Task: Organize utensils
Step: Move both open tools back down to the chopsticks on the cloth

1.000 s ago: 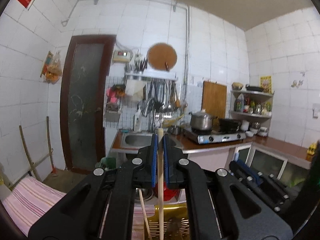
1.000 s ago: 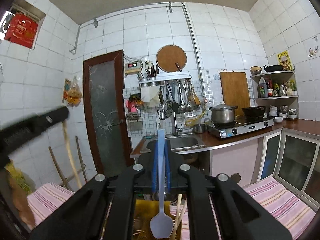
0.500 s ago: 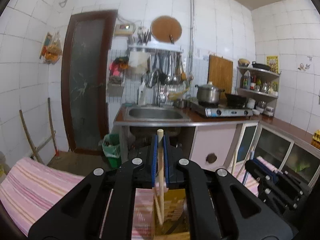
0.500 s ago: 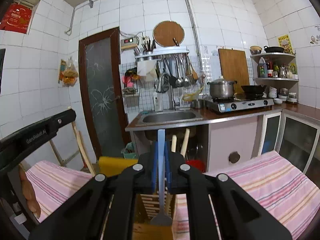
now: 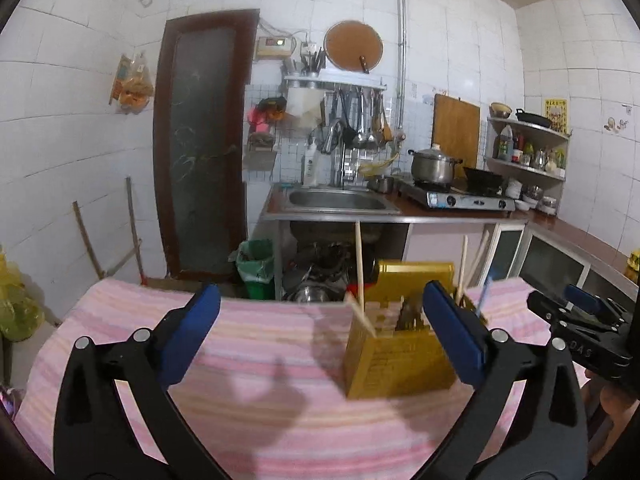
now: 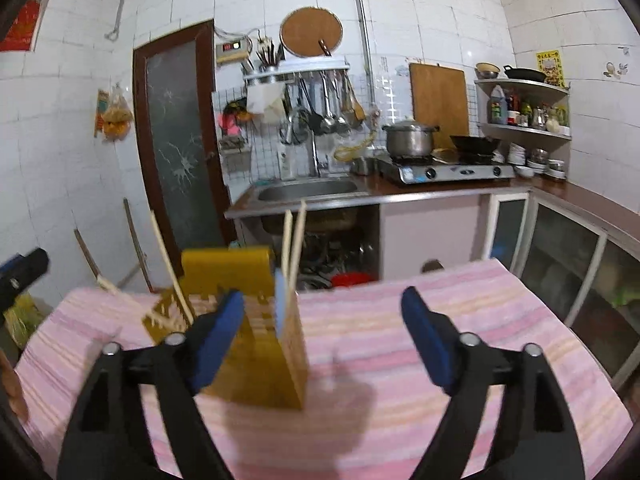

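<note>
- A table covered with a pink striped cloth (image 5: 248, 360) is seen below both cameras; far more of it is shown than half a second earlier, when mainly the kitchen wall was in view.
- A yellow utensil holder (image 5: 400, 364) is stood on the cloth, near the table's far edge, and is now seen from further back in both views.
- The left gripper (image 5: 320, 328) is spread wide and nothing is held; a second ago a wooden chopstick was clamped between its blue pads (image 5: 452, 332).
- The right gripper (image 6: 322, 336) is likewise released and empty, whereas a blue-handled utensil was pinched in it before.
- That blue-handled utensil (image 6: 280, 304) is now lodged upright in the holder's right-hand corner.
- Wooden chopsticks (image 6: 294, 240) are stood in the holder, their tips raised above its rim; another chopstick (image 5: 359, 264) is leaned at the holder's left side.
</note>
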Demonstrator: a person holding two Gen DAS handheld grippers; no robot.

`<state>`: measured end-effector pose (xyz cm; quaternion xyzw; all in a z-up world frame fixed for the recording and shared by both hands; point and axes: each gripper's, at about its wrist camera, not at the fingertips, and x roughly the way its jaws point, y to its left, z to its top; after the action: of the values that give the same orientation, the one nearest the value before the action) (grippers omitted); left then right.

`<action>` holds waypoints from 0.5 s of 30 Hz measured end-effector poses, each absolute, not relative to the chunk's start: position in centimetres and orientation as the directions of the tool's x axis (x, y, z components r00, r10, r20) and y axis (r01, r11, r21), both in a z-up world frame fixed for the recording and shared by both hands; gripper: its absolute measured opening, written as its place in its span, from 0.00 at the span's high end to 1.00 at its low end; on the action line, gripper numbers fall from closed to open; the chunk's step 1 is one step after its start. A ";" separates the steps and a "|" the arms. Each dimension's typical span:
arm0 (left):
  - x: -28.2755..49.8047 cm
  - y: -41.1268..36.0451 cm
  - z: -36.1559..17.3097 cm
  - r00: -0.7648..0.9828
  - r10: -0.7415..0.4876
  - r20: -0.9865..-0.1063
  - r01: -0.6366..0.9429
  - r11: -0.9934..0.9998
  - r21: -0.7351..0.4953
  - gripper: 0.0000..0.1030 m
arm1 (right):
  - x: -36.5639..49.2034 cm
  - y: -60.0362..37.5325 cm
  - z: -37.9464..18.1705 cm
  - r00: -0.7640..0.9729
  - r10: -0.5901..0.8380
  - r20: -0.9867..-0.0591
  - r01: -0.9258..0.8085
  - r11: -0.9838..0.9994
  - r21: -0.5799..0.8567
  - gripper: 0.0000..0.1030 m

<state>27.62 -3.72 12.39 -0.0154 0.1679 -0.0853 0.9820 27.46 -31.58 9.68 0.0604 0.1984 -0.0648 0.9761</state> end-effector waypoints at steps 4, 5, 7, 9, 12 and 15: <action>25.9 -2.3 10.8 0.903 -0.185 -0.389 0.153 0.982 -0.113 0.05 | 24.4 -31.4 7.8 0.881 -0.135 -0.454 0.186 0.980 0.069 0.10; 25.6 -1.9 10.1 0.898 -0.178 -0.403 0.142 0.983 -0.119 0.05 | 23.9 -31.4 7.3 0.872 -0.136 -0.471 0.190 0.979 0.069 0.09; 25.3 -1.6 9.1 0.889 -0.161 -0.428 0.123 0.986 -0.115 0.05 | 22.8 -31.2 6.1 0.853 -0.140 -0.502 0.199 0.978 0.067 0.09; 25.1 -1.2 8.0 0.876 -0.146 -0.460 0.107 0.988 -0.109 0.05 | 22.0 -30.9 4.9 0.840 -0.144 -0.522 0.206 0.977 0.061 0.09; 24.7 -0.9 6.2 0.853 -0.134 -0.505 0.097 0.990 -0.100 0.05 | 21.4 -30.4 3.4 0.819 -0.154 -0.553 0.214 0.976 0.046 0.07; 24.5 -0.9 4.7 0.831 -0.128 -0.541 0.096 0.992 -0.086 0.05 | 21.1 -29.8 2.0 0.797 -0.160 -0.583 0.219 0.975 0.031 0.07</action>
<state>24.45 -0.87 4.67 -0.0277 0.2848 -0.0586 0.9564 21.15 -29.80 1.97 0.0485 0.3028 -0.0999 0.9466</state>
